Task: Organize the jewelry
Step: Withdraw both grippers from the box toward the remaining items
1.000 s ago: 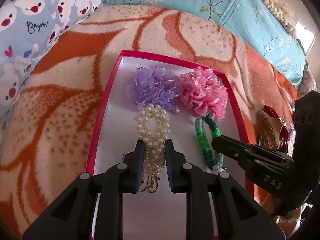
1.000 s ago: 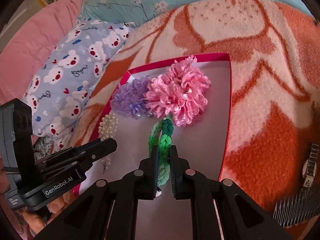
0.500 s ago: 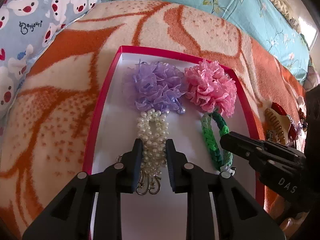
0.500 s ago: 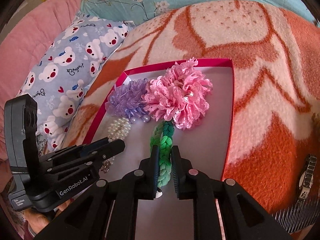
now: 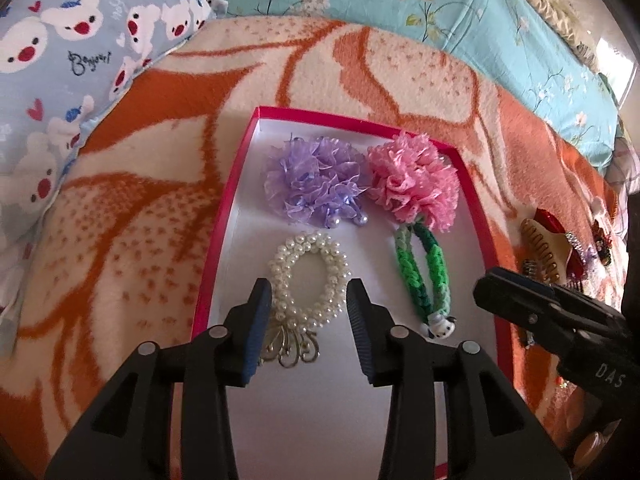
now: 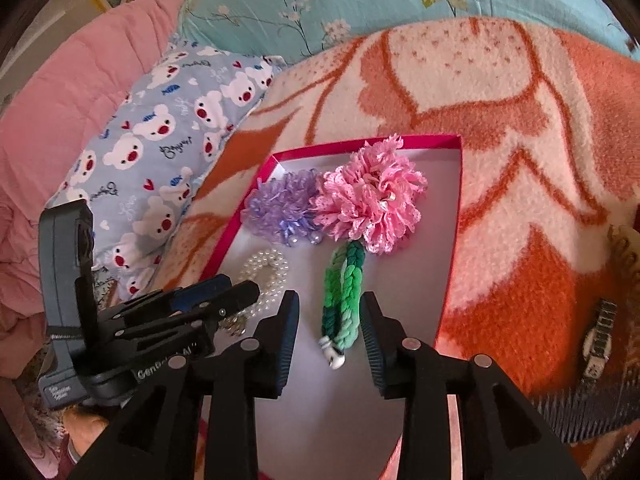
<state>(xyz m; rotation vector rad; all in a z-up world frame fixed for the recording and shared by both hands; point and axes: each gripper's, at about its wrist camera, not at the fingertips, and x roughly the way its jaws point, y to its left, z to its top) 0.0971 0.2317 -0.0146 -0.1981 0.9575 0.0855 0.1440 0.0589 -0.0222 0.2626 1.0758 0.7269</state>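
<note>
A pink-rimmed white tray point(image 5: 224, 236) point(image 6: 452, 248) lies on an orange and cream blanket. In it lie a purple ruffle scrunchie point(image 5: 316, 184) point(image 6: 280, 208), a pink ruffle scrunchie point(image 5: 412, 180) point(image 6: 372, 196), a pearl bracelet point(image 5: 308, 276) point(image 6: 268, 272) with a gold charm point(image 5: 292, 344), and a green braided bracelet point(image 5: 424, 276) point(image 6: 344, 292). My left gripper point(image 5: 308, 324) is open, its jaws either side of the pearl bracelet's near end. My right gripper point(image 6: 330, 332) is open around the green bracelet's near end.
Hair clips and a comb point(image 5: 548, 252) lie on the blanket right of the tray. A watch point(image 6: 598, 340) and a dark comb point(image 6: 584, 408) show in the right wrist view. A bear-print pillow point(image 5: 80, 48) and a teal floral pillow point(image 5: 440, 12) lie behind.
Both grippers have opened and let go: the pearl bracelet and the green bracelet now lie loose in the tray. Both grippers have drawn back slightly.
</note>
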